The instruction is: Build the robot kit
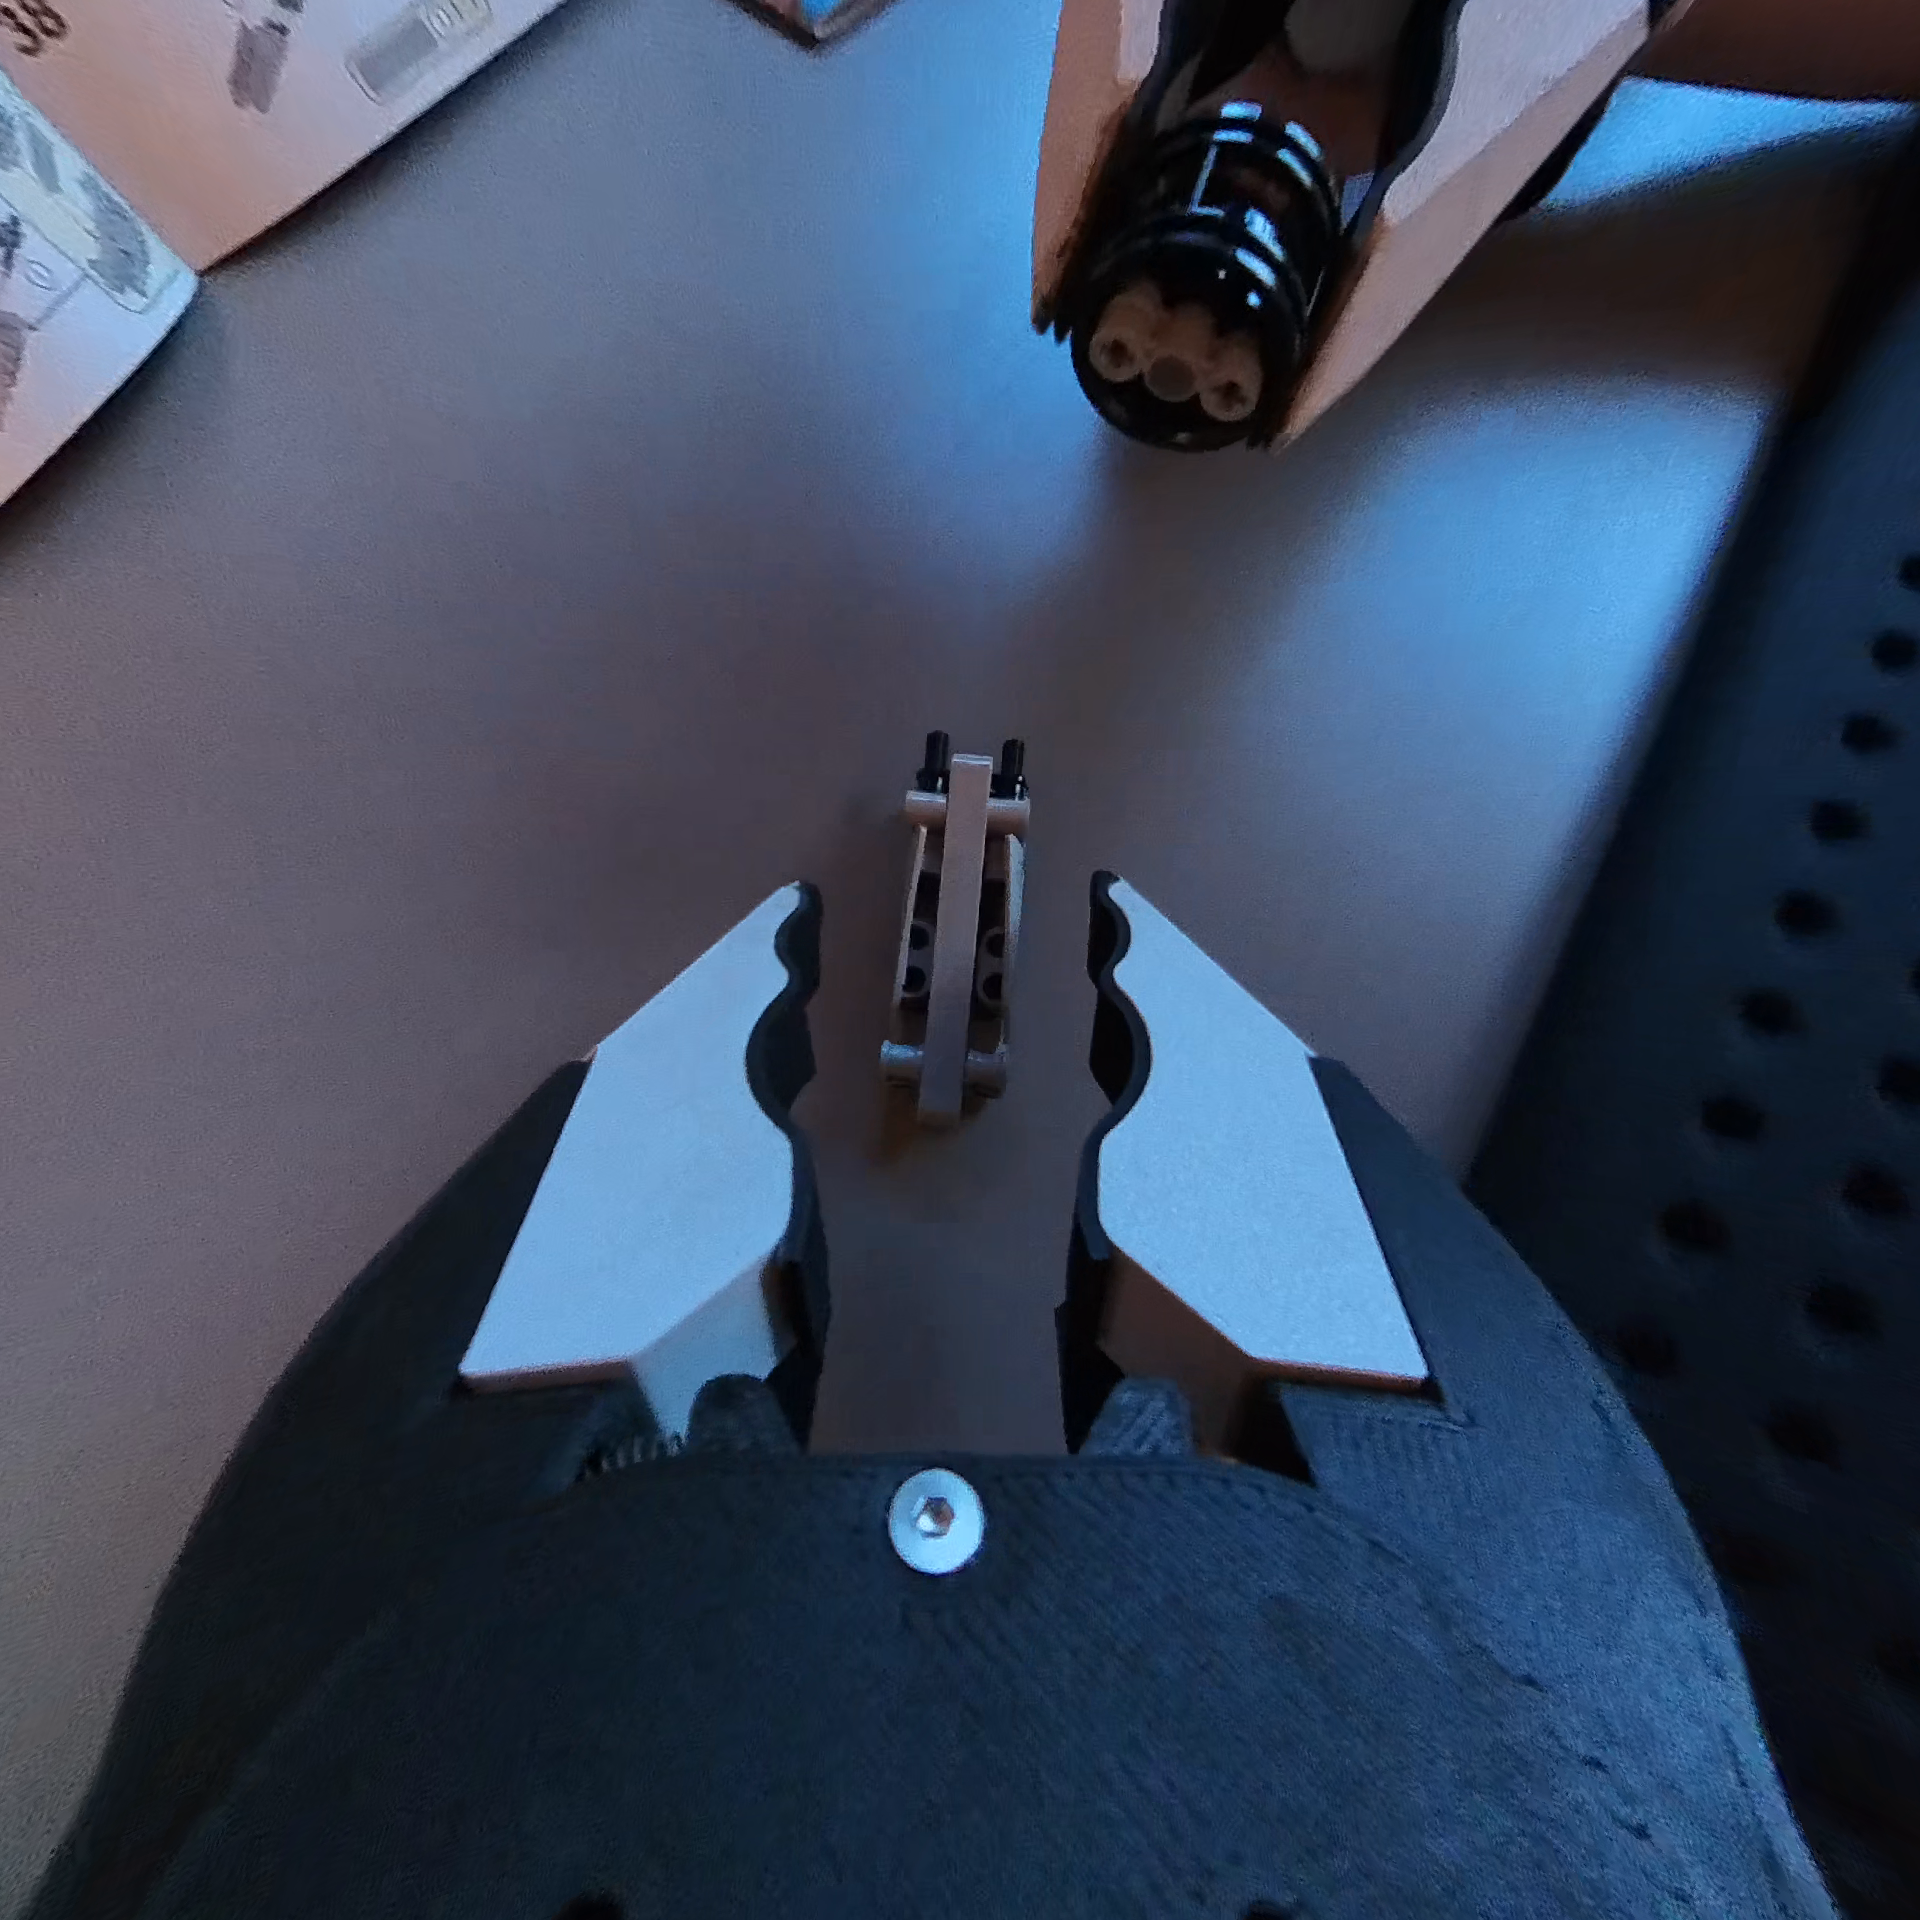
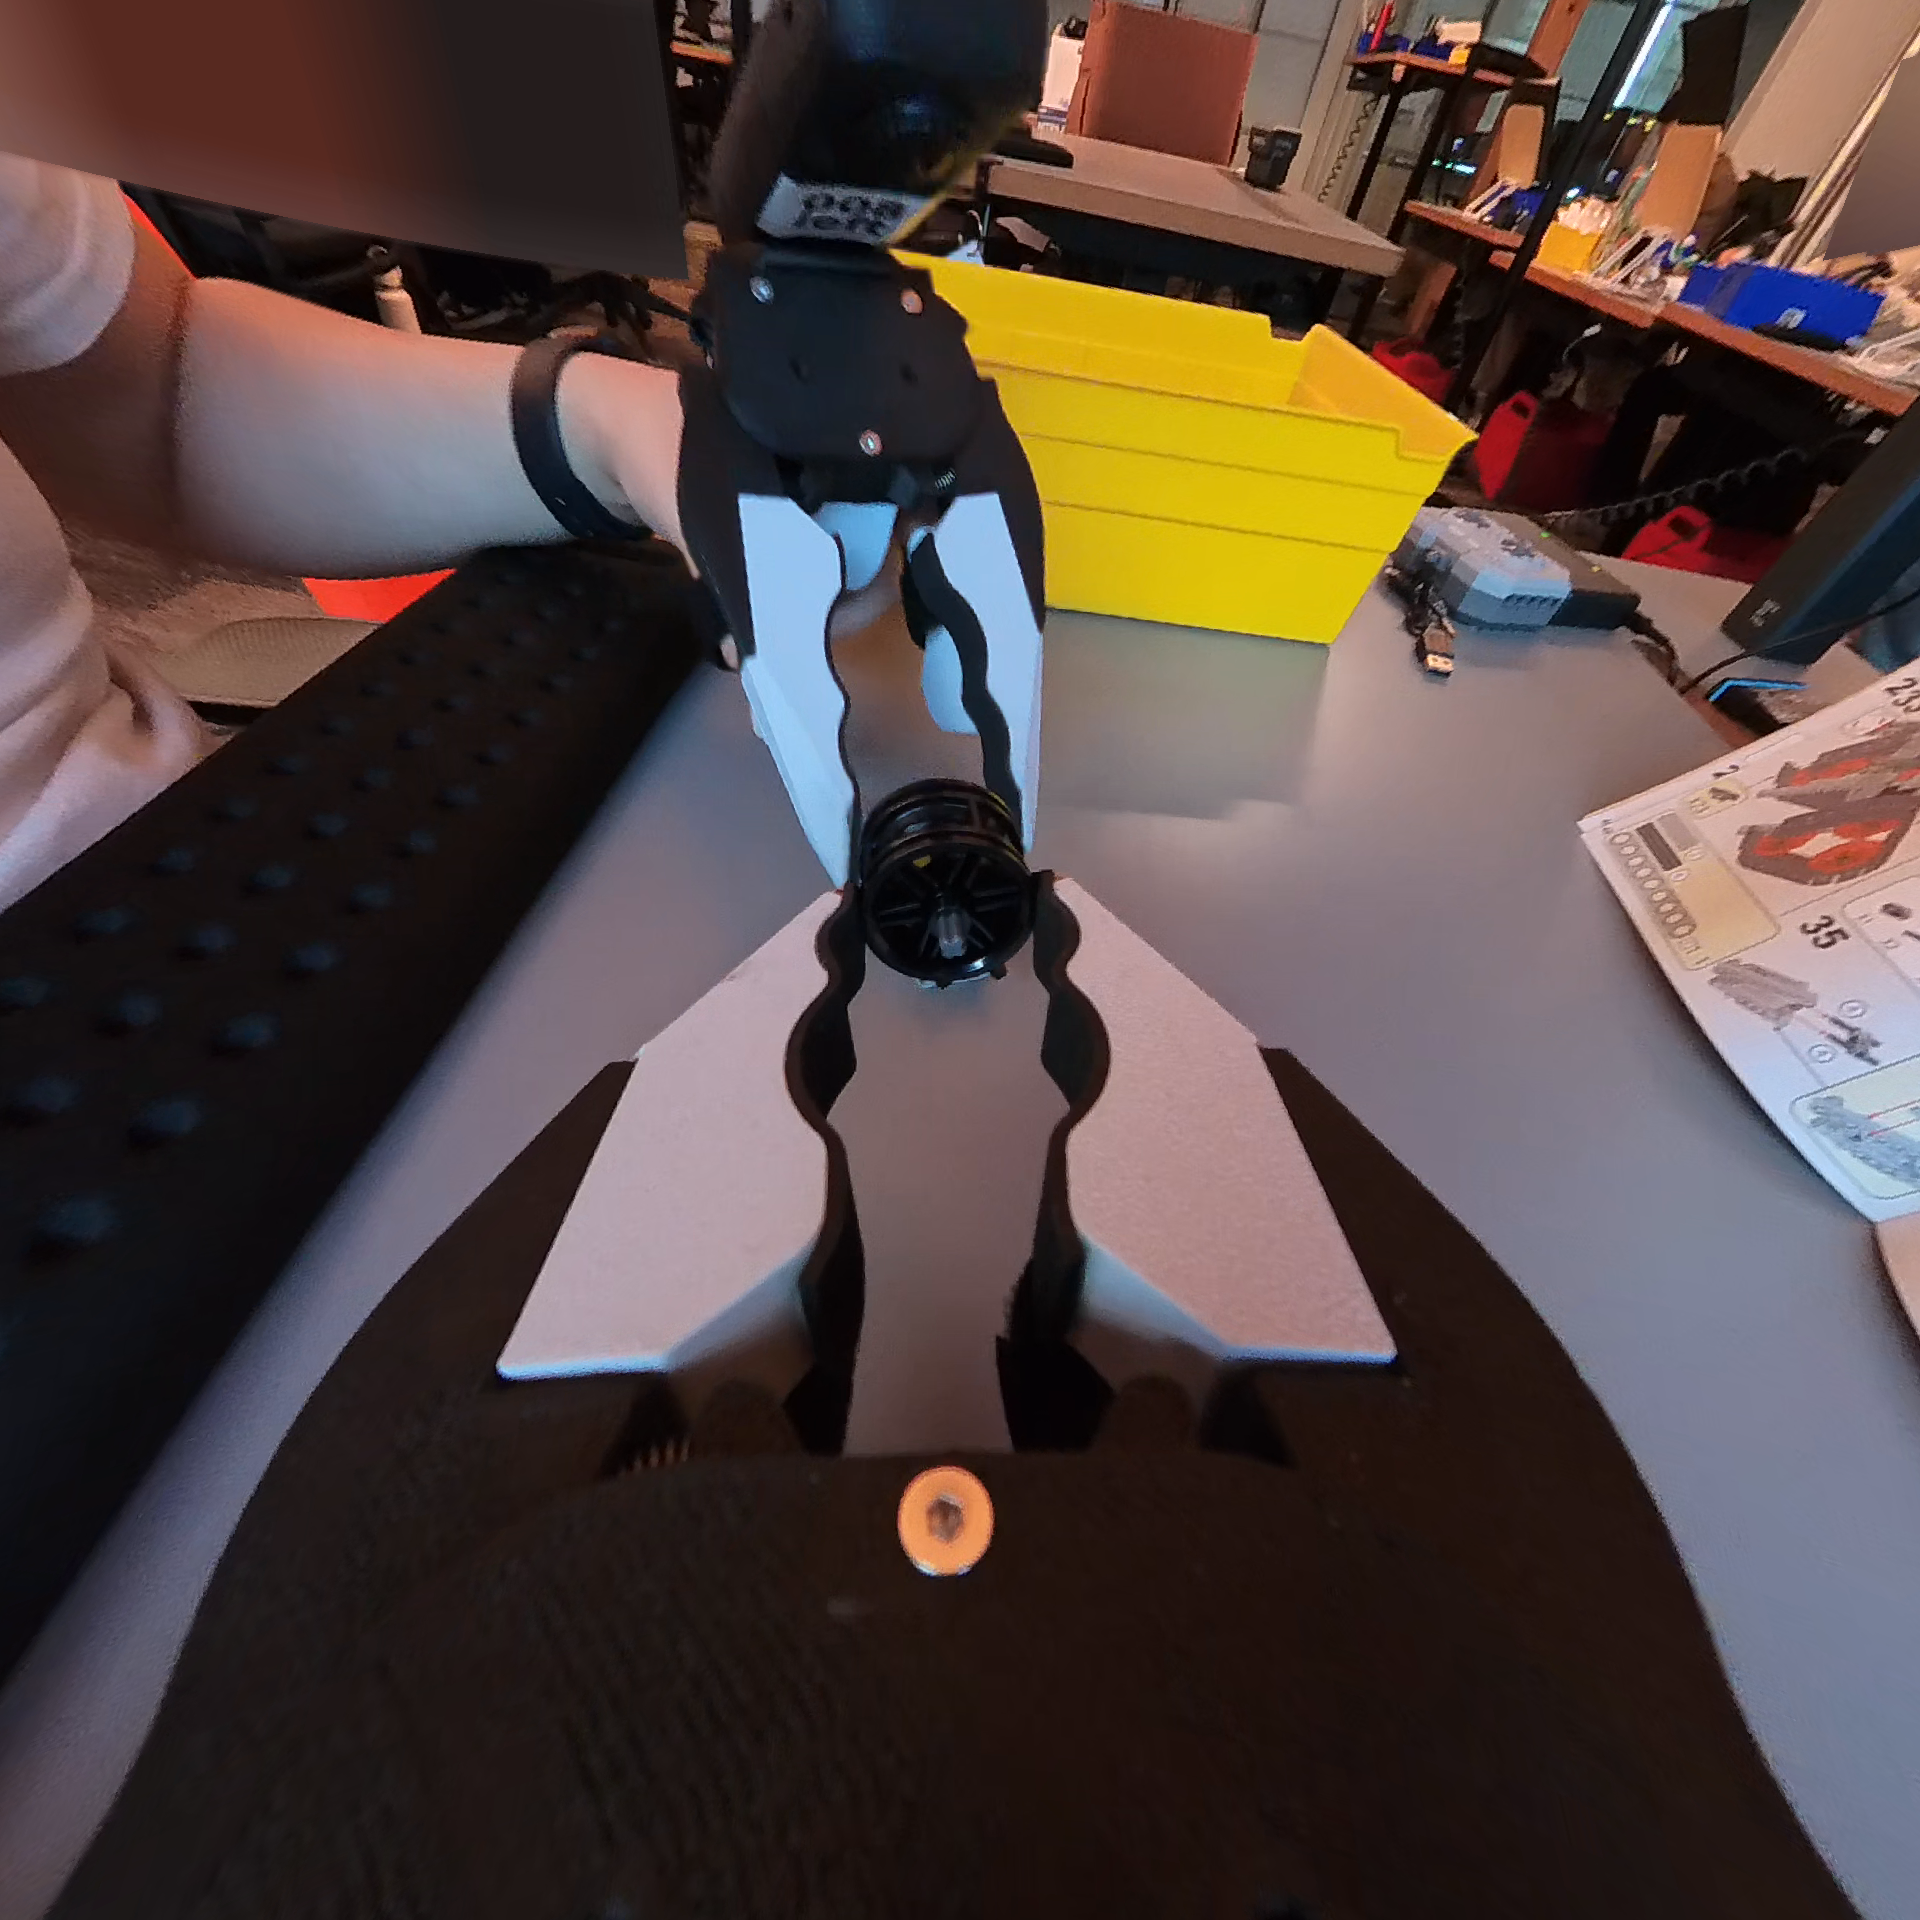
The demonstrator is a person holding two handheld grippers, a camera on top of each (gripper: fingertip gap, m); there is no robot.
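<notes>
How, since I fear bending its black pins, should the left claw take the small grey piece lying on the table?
Probably across its two long sides at mid-length, from straight above. The grey piece lies lengthwise inside the open left claw, sides facing its fingers, and the black pins jut from the far end.

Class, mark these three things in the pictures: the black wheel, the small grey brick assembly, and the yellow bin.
black wheel (image 2: 948, 902): right wrist view, on its spoked hub face.
grey brick assembly (image 1: 954, 951): left wrist view, on the long centre beam.
yellow bin (image 2: 1205, 488): right wrist view, on its near side wall.
</notes>
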